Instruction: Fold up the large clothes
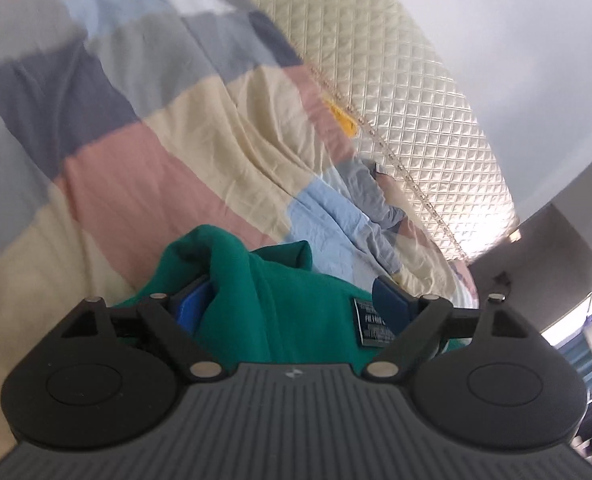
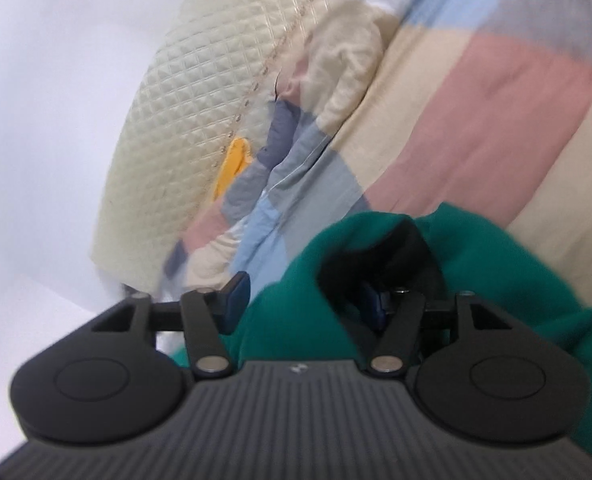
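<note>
Nearest to me in the left view, my left tongs [image 1: 291, 300] stand wide apart with the green garment [image 1: 279, 308] bunched loosely between them; neither blue pad seems to press on it, so I read that grip as released. A dark care label [image 1: 374, 322] sits on the cloth just inside one pad. In the right view my right tongs [image 2: 304, 296] are also apart: one pad stands clear of the garment [image 2: 476, 264], while the other is tucked inside a dark fold of it, and I cannot tell whether that pad touches the cloth. The garment lies heaped on the bed, on the patchwork quilt [image 1: 143, 148], at the near end from both cameras. It looks like thick knit or fleece: soft, limp, fairly light, not slippery, prone to slump into rolls. I judge it will drape and drag rather than slide, so a pinch on a single layer at a hem, cuff or shoulder seam should give better control than a grab at the bulk. The label may mark a side seam or the neck, a useful guide for finding an edge. Beyond the garment the quilt runs in pink, cream, blue and grey blocks, rumpled toward its far edge. Farther still stands a cream quilted headboard [image 1: 396, 92], with something small and yellow [image 1: 342, 118] wedged between it and the quilt.
</note>
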